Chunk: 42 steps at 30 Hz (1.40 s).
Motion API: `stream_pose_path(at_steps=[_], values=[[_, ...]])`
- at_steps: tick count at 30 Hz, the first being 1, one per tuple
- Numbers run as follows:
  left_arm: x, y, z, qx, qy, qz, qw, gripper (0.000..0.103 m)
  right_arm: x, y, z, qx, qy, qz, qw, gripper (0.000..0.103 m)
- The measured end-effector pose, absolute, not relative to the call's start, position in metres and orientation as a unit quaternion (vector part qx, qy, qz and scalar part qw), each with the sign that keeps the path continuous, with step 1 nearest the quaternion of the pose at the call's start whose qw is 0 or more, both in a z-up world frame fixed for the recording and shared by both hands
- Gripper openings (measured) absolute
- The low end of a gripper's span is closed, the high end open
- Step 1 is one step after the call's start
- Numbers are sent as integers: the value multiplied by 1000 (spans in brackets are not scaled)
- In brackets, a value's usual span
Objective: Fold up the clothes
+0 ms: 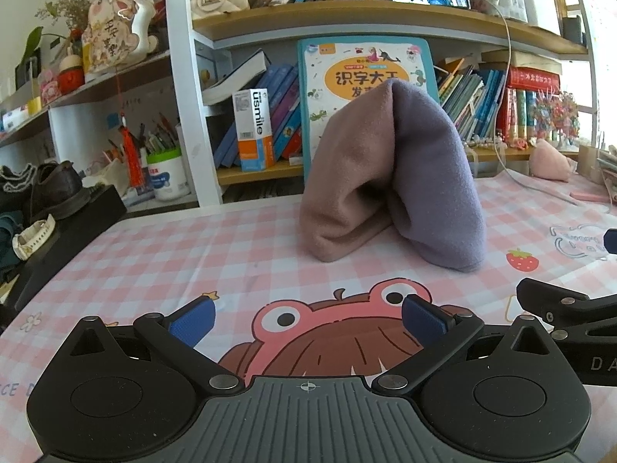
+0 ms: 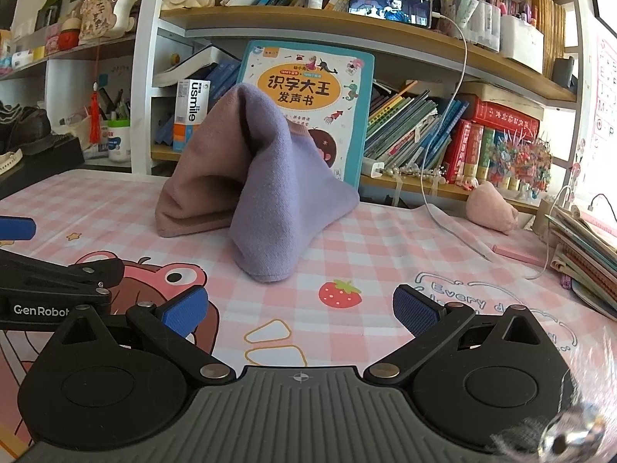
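Note:
A garment, half dusty pink [image 1: 347, 181] and half lilac [image 1: 432, 177], stands bunched in a tent shape on the pink checked table mat [image 1: 193, 254]. The right wrist view shows its pink side [image 2: 196, 177] on the left and its lilac side [image 2: 285, 200] on the right. My left gripper [image 1: 306, 320] is open, low over the mat, a short way in front of the garment with nothing between its blue pads [image 1: 193, 322]. Just as empty, my right gripper [image 2: 300, 310] is open beside it, facing the lilac end. Each gripper's arm shows at the edge of the other's view.
Behind the garment a large children's book [image 2: 308, 96] leans on bookshelves full of books. A white cable [image 2: 443, 208] trails over the mat's right side, near a pink plush [image 2: 491, 206] and a stack of booklets [image 2: 586, 254]. Shoes [image 1: 46, 193] sit off the left edge.

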<state>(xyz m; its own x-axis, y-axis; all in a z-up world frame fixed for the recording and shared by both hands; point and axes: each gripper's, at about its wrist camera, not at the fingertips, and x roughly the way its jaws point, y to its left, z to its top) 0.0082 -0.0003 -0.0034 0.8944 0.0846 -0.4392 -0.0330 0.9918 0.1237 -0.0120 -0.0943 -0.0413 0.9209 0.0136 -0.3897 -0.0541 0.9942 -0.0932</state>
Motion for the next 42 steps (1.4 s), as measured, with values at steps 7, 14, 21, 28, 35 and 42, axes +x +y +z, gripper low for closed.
stream_pose_path(at_steps=[7,14,21,28,35,42], values=[[8,1,-3,53,227,38,972,103,-13,-94,-41,-51,195,16,979,103],[11,12,-3,23,236,45,971,103,-13,-93,-41,-51,195,15,979,103],[9,10,-4,28,232,47,971,103,-13,-94,-41,-49,197,9,979,103],[8,4,-3,46,228,48,971,103,-15,-94,-41,-52,192,8,980,103],[9,3,-3,49,229,48,971,103,-14,-94,-41,-53,192,11,980,103],[11,2,-4,52,234,47,970,103,-11,-94,-41,-51,201,8,978,103]])
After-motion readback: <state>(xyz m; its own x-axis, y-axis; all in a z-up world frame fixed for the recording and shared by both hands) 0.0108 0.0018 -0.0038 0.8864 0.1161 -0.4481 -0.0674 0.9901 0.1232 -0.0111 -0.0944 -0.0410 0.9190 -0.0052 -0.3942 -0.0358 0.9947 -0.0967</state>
